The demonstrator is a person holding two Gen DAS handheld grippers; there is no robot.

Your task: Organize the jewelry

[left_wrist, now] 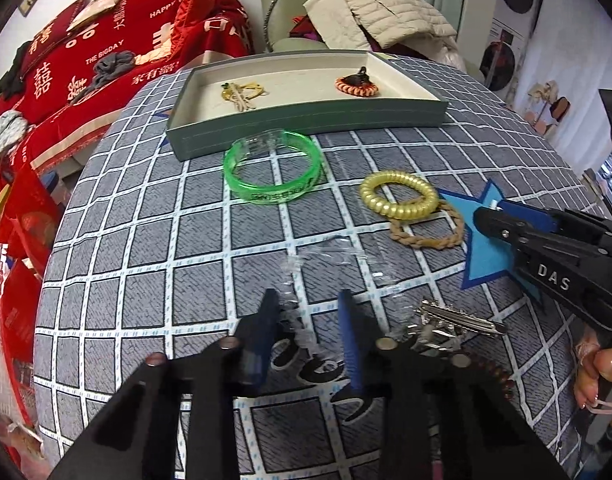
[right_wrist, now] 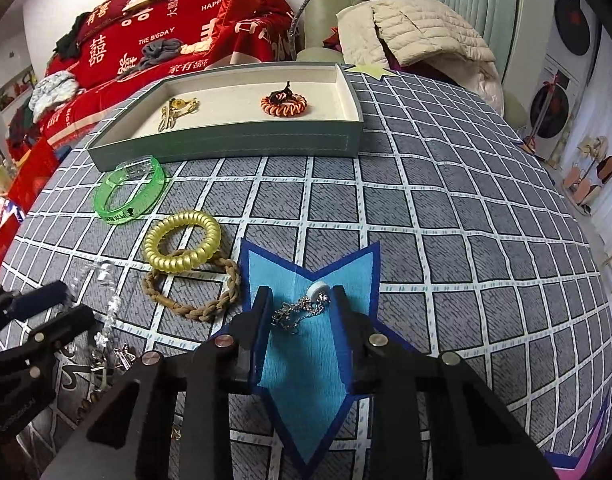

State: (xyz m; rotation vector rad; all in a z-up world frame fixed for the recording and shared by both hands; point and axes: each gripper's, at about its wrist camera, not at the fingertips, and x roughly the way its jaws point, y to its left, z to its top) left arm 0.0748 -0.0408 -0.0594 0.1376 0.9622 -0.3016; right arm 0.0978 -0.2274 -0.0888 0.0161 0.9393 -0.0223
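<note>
The jewelry tray [right_wrist: 225, 140] sits at the table's far edge, holding a gold piece [right_wrist: 177, 110] and an orange coil [right_wrist: 283, 105]. The right gripper [right_wrist: 301, 300] has its fingers narrowed around a silver chain [right_wrist: 301, 309] on the blue star [right_wrist: 306, 380]; contact is unclear. The left gripper [left_wrist: 306, 308] straddles a clear beaded bracelet [left_wrist: 326, 256], grip unclear. Checked cloth lies open at right.

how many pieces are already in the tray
2. A gold piece lies toward the left end of the tray, and an orange coiled hair tie lies toward its right end. Nothing looks hidden.
</note>
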